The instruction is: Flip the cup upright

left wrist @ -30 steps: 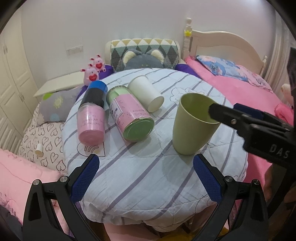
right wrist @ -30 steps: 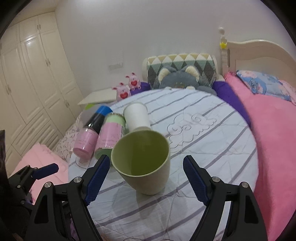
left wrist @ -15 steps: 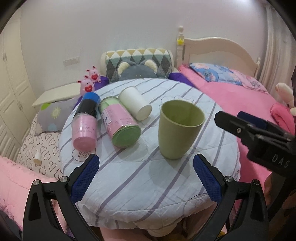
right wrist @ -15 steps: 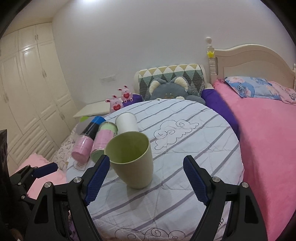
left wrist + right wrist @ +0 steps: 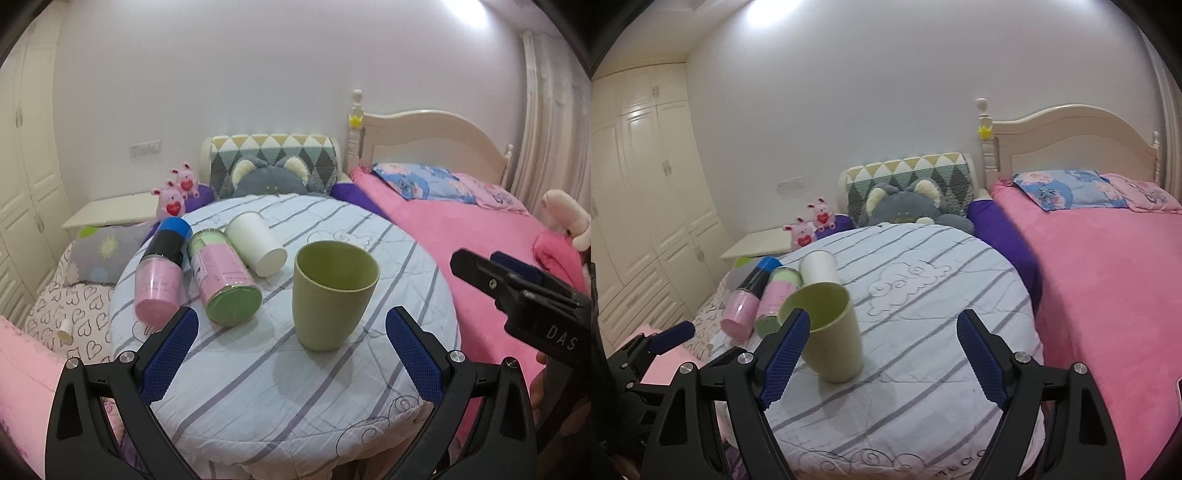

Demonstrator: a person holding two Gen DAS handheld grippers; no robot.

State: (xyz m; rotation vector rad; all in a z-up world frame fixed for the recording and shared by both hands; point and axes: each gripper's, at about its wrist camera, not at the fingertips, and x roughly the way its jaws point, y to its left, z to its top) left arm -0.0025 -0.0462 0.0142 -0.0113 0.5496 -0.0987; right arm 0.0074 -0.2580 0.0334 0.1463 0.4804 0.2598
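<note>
Three containers lie on their sides on my round table (image 5: 332,406): a pink bottle (image 5: 159,284), a green-lidded jar (image 5: 221,284) and a white paper cup (image 5: 256,243). The green cup (image 5: 332,295) stands upright and empty, mouth up. My left gripper (image 5: 291,354) and right gripper (image 5: 882,358) gape wide, gripping nothing, the cup just beyond them.

Green cup (image 5: 833,332) stands upright beside the gaping right hand-held gripper (image 5: 882,354).
</note>
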